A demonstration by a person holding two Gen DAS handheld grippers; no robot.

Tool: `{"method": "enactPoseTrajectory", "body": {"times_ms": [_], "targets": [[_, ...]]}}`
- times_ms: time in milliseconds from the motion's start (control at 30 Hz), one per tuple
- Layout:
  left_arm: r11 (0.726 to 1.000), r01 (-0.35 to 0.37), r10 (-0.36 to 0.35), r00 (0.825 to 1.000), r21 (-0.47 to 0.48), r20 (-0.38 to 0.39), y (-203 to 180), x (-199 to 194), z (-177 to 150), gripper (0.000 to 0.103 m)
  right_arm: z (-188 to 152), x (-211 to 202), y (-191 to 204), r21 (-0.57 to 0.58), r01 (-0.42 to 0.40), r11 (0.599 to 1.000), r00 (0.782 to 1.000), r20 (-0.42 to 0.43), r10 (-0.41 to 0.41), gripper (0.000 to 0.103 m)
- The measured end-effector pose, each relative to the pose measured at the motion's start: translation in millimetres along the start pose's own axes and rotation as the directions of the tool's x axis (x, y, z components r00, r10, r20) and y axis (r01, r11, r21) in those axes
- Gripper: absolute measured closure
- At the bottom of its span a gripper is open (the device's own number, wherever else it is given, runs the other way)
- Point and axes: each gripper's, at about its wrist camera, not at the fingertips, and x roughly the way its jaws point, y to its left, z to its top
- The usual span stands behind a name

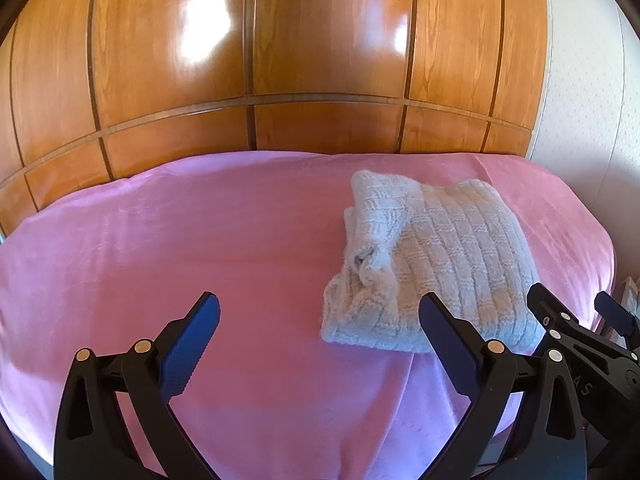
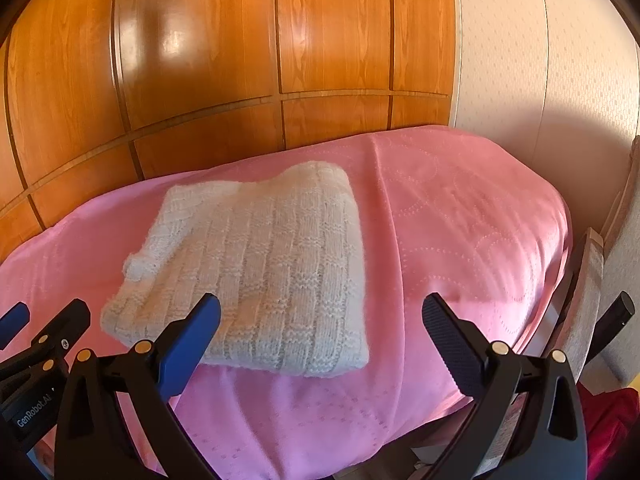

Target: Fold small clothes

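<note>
A small white knitted garment (image 1: 432,264) lies folded into a compact rectangle on the pink bedspread (image 1: 180,240); it also shows in the right wrist view (image 2: 260,268). My left gripper (image 1: 320,320) is open and empty, hovering just in front of and to the left of the garment. My right gripper (image 2: 320,316) is open and empty, hovering in front of the garment's near right corner. The right gripper also shows at the right edge of the left wrist view (image 1: 576,312). The left gripper shows at the left edge of the right wrist view (image 2: 44,316).
A wooden panelled wardrobe (image 1: 320,60) stands behind the bed. A white wall (image 2: 540,60) is at the right. A chair or frame (image 2: 592,280) stands beside the bed's right edge, with red cloth (image 2: 612,420) below it.
</note>
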Motion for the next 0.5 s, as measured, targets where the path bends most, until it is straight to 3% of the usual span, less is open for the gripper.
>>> {"method": "enactPoseTrajectory", "body": {"times_ms": [500], "targets": [[1.000,-0.001,0.000,0.999,0.006,0.033,-5.1,-9.6,3.2,0.004,4.0,-2.0,-1.2,0.005,-0.007,1.000,1.000,0.020,0.007,0.002]]}}
